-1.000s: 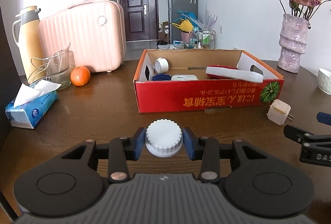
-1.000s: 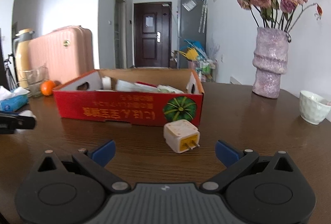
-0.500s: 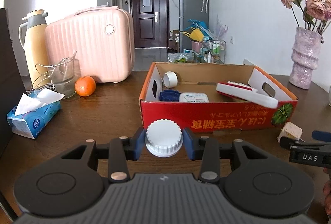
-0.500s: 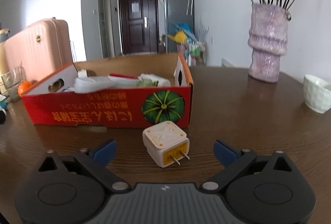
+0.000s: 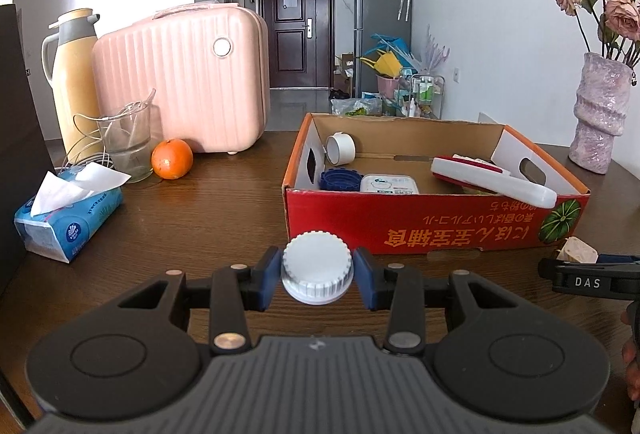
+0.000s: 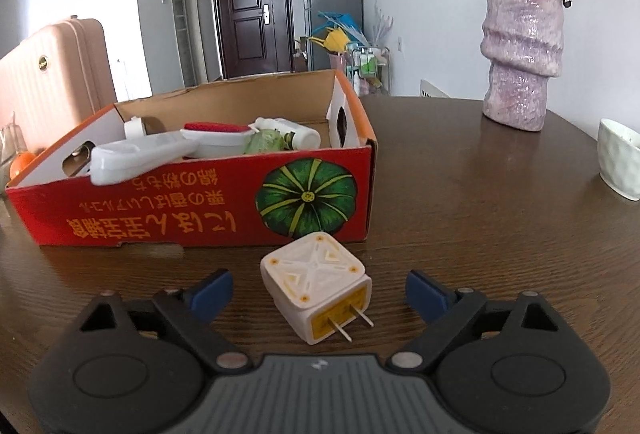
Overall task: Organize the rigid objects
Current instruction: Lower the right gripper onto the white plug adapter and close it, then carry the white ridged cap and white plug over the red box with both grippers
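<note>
My left gripper is shut on a white ribbed bottle cap and holds it above the table, in front of the red cardboard box. The box holds a blue cap, a tape roll, a white case and a long white tool. My right gripper is open, its blue pads on either side of a white and yellow plug adapter that lies on the table just in front of the box. The right gripper also shows in the left wrist view.
A pink suitcase, a thermos, a glass, an orange and a tissue pack stand at the left. A purple vase and a white cup stand at the right.
My left gripper has risen with the cap and now looks down into the box. My right gripper has moved forward, so the plug adapter now lies between its open fingers.
</note>
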